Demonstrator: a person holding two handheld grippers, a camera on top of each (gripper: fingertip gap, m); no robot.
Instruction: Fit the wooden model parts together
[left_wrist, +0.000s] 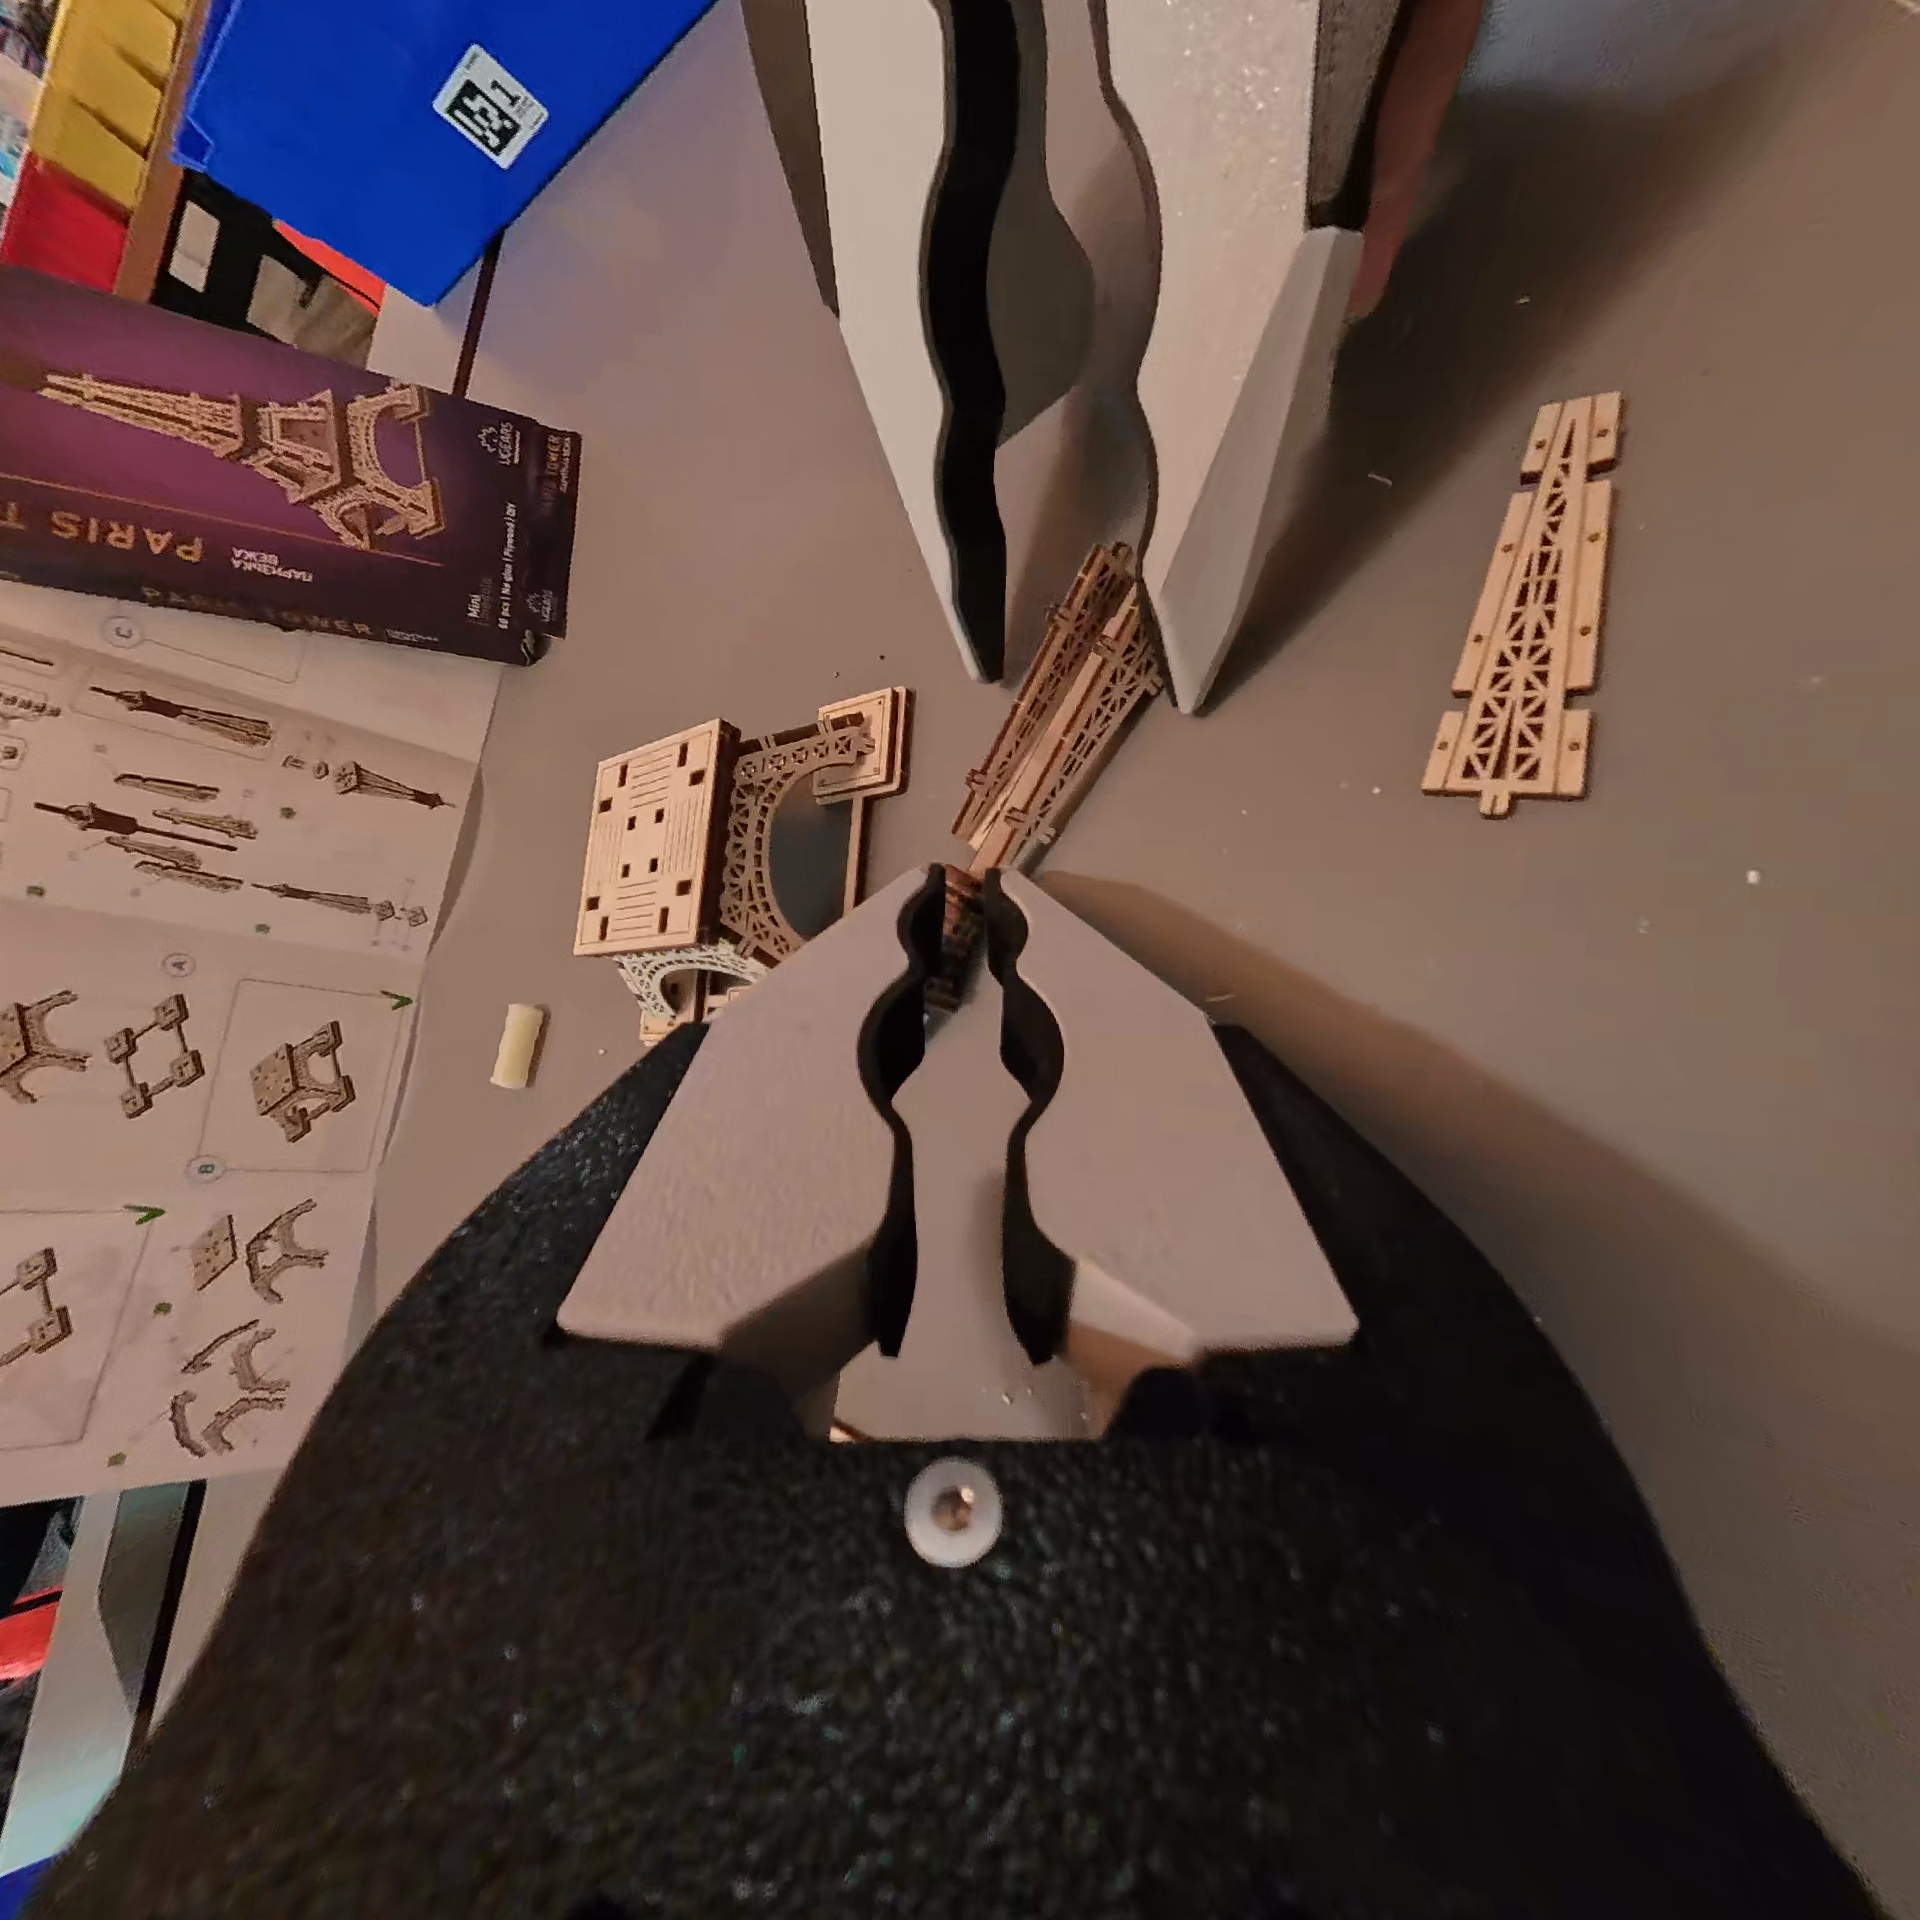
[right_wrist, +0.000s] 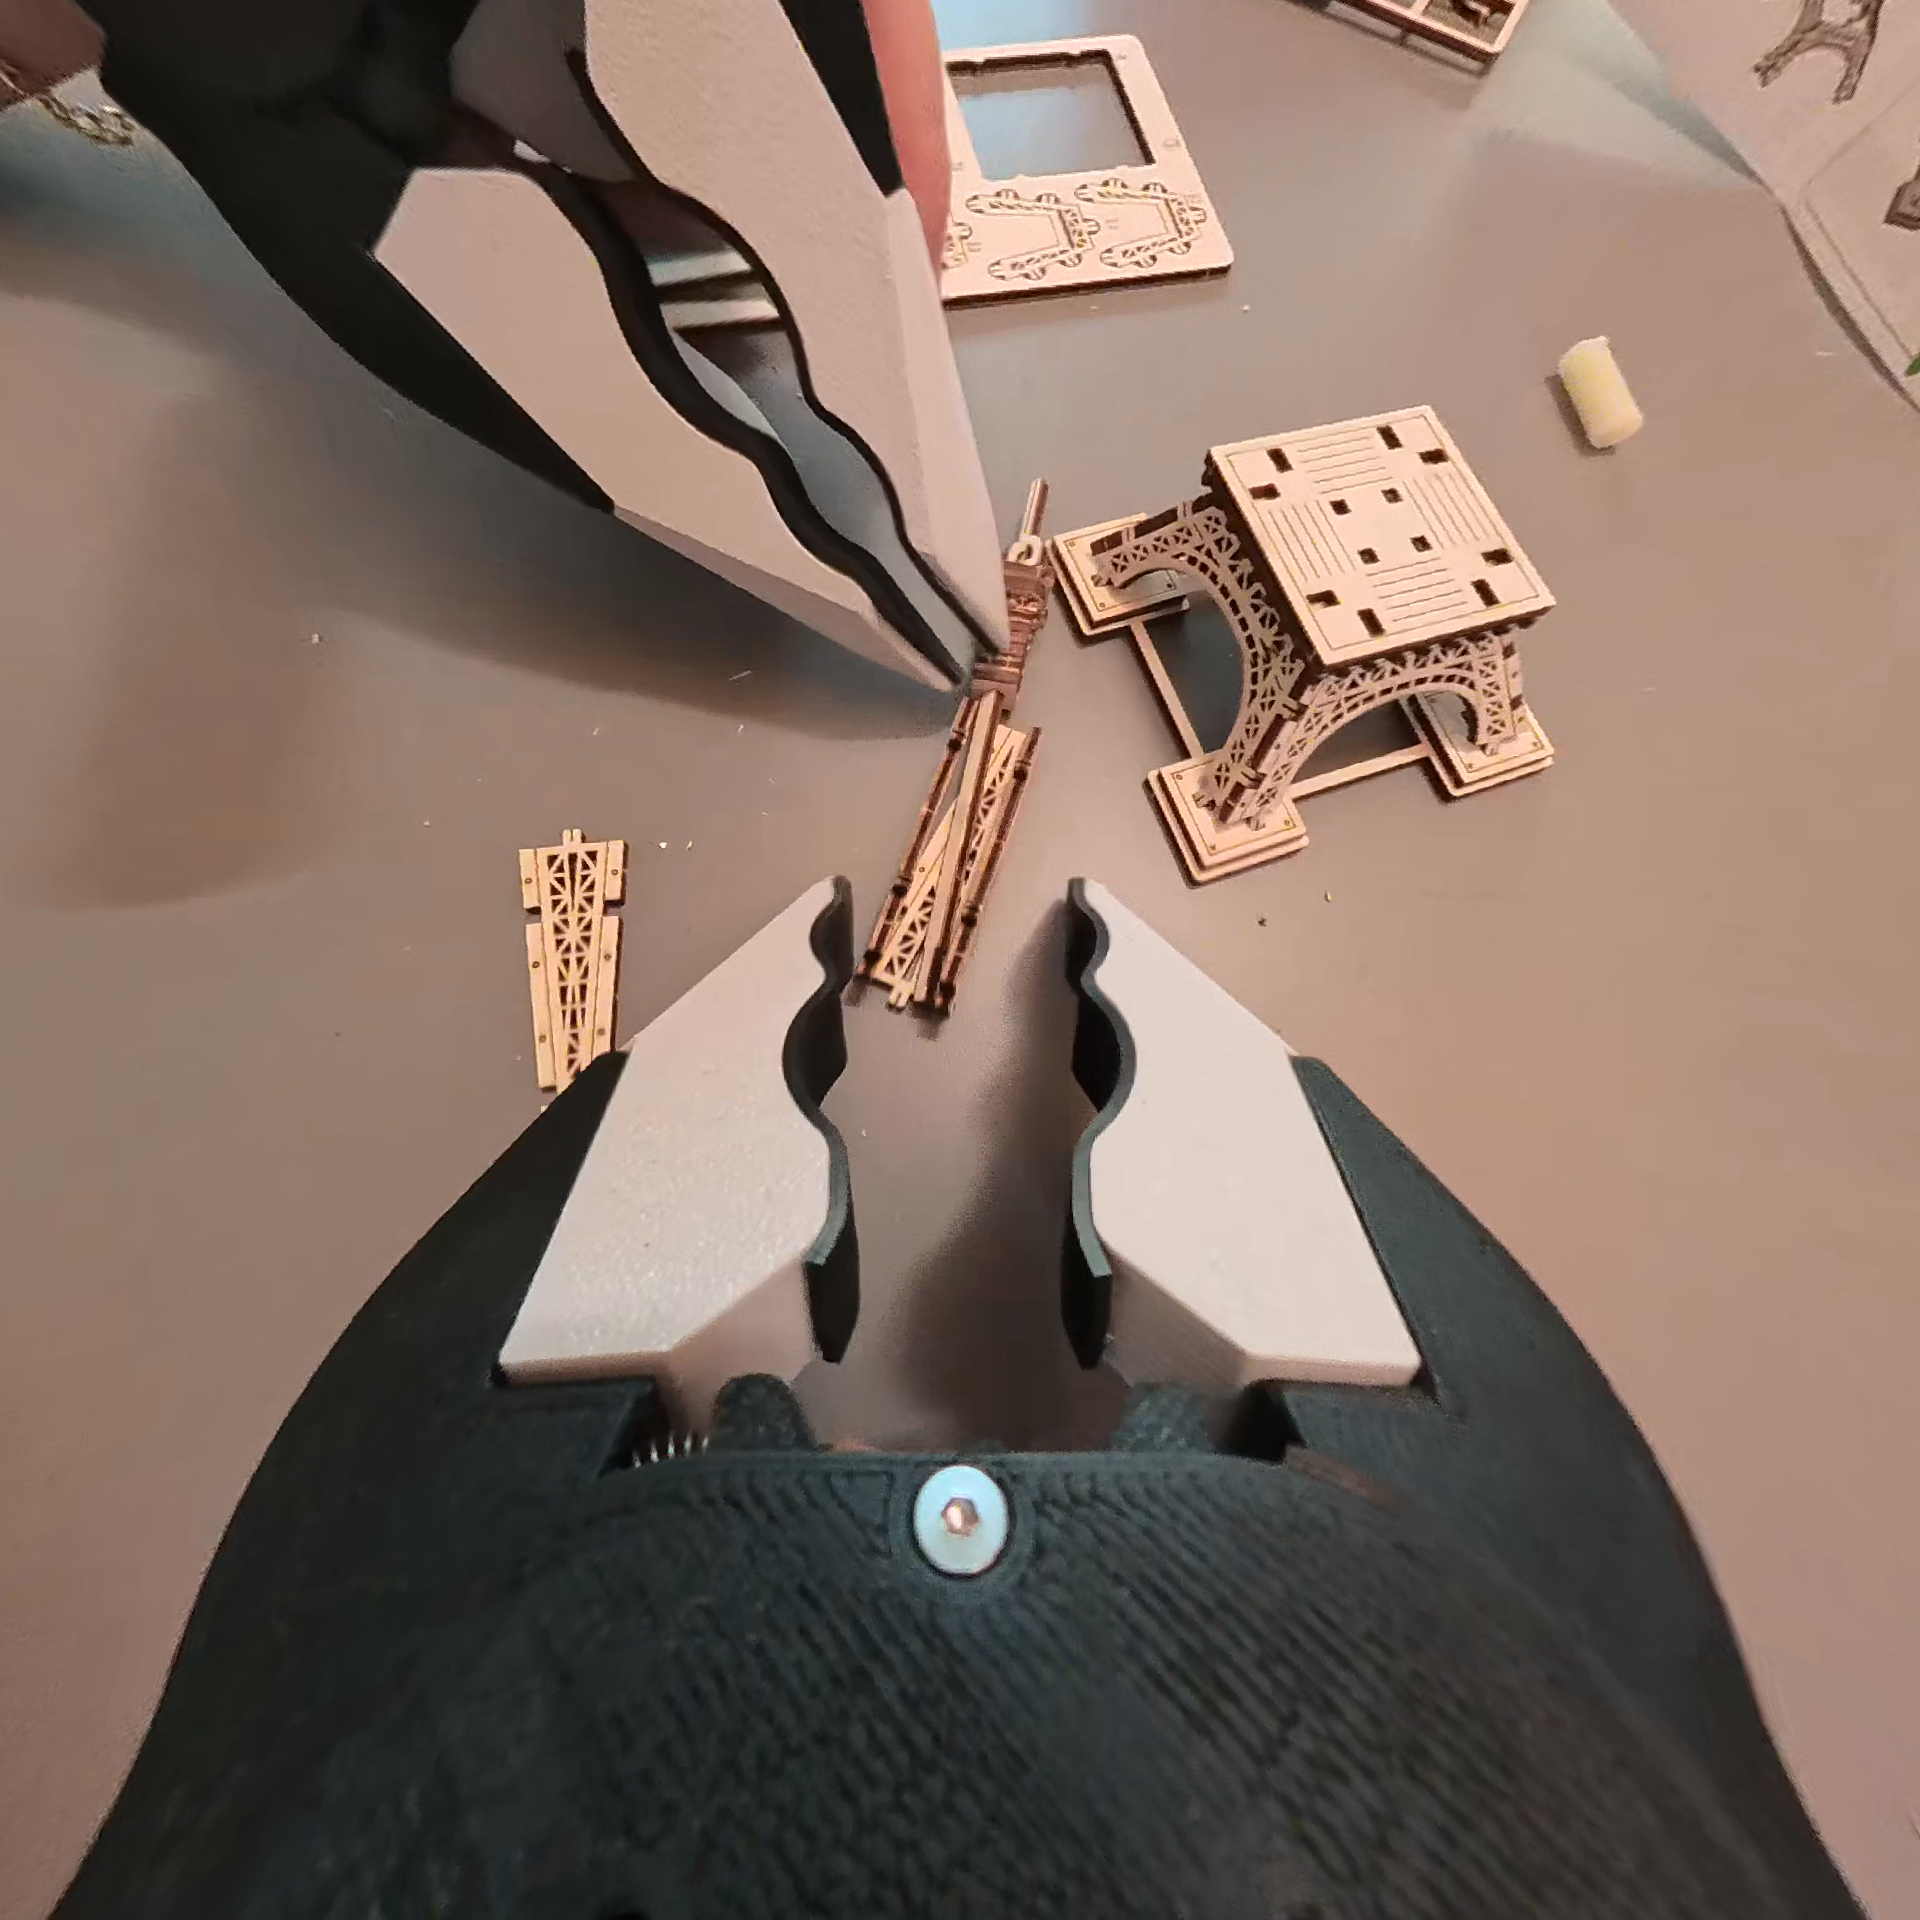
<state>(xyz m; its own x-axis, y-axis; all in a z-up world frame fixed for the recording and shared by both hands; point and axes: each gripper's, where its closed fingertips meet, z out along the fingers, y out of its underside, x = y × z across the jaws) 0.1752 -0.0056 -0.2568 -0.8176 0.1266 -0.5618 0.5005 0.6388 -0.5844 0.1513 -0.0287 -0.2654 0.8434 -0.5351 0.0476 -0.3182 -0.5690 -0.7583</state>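
Note:
A partly built wooden spire section (left_wrist: 1070, 707) lies along the grey table between the two grippers. My left gripper (left_wrist: 961, 878) is shut on its narrow end; it also shows in the right wrist view (right_wrist: 961, 665). My right gripper (right_wrist: 956, 904) is open, its fingertips on either side of the spire's wide end (right_wrist: 925, 935) without touching it. The assembled tower base (right_wrist: 1371, 551) stands to one side, also seen in the left wrist view (left_wrist: 655, 831). A flat lattice panel (left_wrist: 1522, 623) lies loose on the table, beside my right gripper (right_wrist: 571, 935).
The kit box (left_wrist: 260, 468) and instruction sheet (left_wrist: 208, 987) lie at the table's left edge, a blue bin (left_wrist: 416, 125) behind them. A small cream cylinder (right_wrist: 1600, 393) lies near the base. A punched-out plywood sheet (right_wrist: 1081, 177) lies farther back. Across from one pair of fingers to the other is roughly 4 centimeters. My left gripper's tips are some 15 centimeters from the small cream cylinder (right_wrist: 1600, 393).

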